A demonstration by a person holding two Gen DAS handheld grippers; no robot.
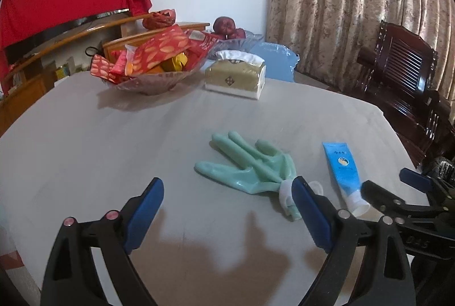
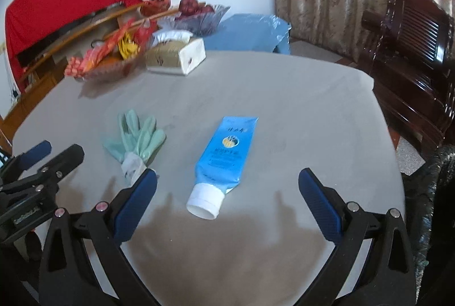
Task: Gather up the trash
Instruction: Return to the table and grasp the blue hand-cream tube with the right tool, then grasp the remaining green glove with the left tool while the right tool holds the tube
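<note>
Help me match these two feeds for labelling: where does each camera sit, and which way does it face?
Left wrist: on the left gripper, angled down over the grey table at the mint-green rubber glove; own open blue-padded fingers show, right gripper at right edge.
Right wrist: on the right gripper, angled down at the blue plastic tube; open, left gripper at left edge.
Shared: glove, tube, gold tissue box.
</note>
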